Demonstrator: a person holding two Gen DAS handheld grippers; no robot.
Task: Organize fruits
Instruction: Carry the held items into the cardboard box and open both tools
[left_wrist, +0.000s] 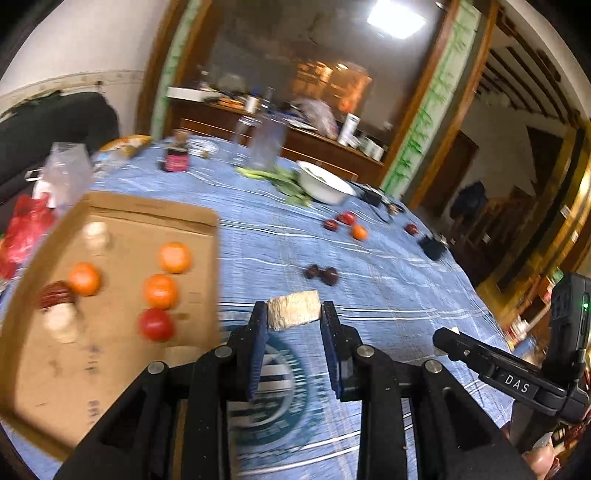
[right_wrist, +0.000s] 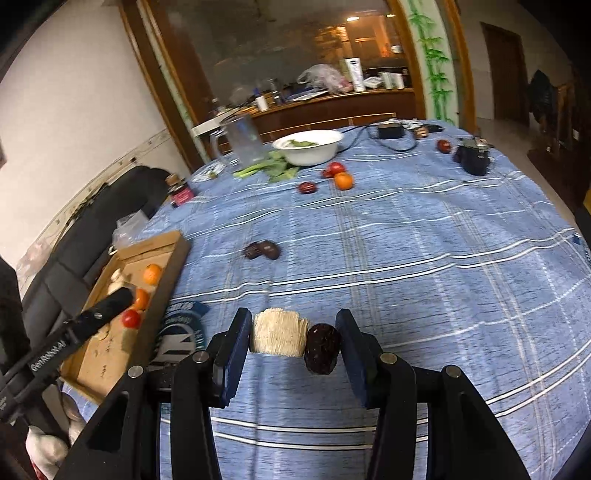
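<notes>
My left gripper (left_wrist: 293, 310) is shut on a pale fibrous chunk (left_wrist: 293, 309), held above the blue cloth just right of the cardboard tray (left_wrist: 110, 354). The tray holds oranges (left_wrist: 160, 291), a red tomato (left_wrist: 156, 325), a red date (left_wrist: 55, 295) and white pieces (left_wrist: 61, 319). My right gripper (right_wrist: 293, 332) is shut on a pale fibrous chunk (right_wrist: 279, 335) and a dark red date (right_wrist: 322, 348) side by side. Loose on the cloth lie two dark dates (right_wrist: 263, 250), an orange (right_wrist: 343, 181) and red fruits (right_wrist: 334, 168).
A white bowl (right_wrist: 308, 147) with greens (right_wrist: 269, 168) beside it, a clear jug (right_wrist: 242, 138), a jar (right_wrist: 180, 194), a dark device (right_wrist: 474, 157) and a cable (right_wrist: 388, 142) sit at the far side. A black sofa (right_wrist: 92, 236) stands left of the table.
</notes>
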